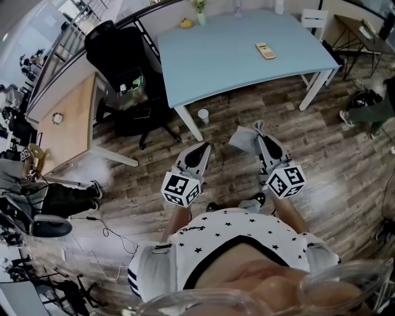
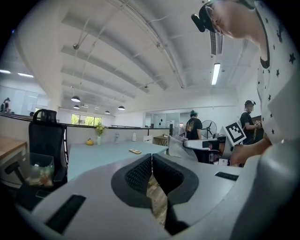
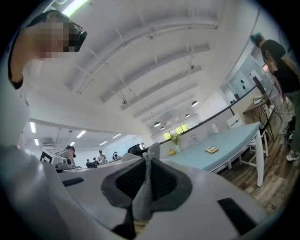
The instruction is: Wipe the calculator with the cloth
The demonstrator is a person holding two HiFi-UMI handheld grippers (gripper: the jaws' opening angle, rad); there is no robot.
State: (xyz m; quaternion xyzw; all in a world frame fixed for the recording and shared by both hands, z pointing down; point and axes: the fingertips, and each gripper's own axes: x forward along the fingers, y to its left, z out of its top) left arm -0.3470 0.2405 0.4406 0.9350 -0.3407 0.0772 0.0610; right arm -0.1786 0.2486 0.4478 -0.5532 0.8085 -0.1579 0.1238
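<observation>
- Jaws of the left gripper (image 2: pixel 152 158) are pressed together with nothing held; only the wooden floor (image 2: pixel 157 197) shows below the pads.
- Jaws of the right gripper (image 3: pixel 147 161) are closed on the cloth (image 3: pixel 143 190), a grey knitted fold pinched between the black pads and sticking up past their tips.
- Both grippers are held side by side just in front of the person's starred shirt (image 1: pixel 234 241). They are over the wooden floor, short of the table (image 1: pixel 216 68), and point toward it.
- Calculator (image 1: pixel 265 50) lies flat on the table's right half, well apart from both grippers, with nothing touching it.
- Vase of flowers (image 1: pixel 200 17) and a yellow thing (image 1: pixel 186 23) stand at the table's far edge.
- White cup (image 1: pixel 203 115) stands on the wooden floor just beside the table's near-left leg.
- Black office chair (image 1: pixel 117 46) stands at the table's left end.
</observation>
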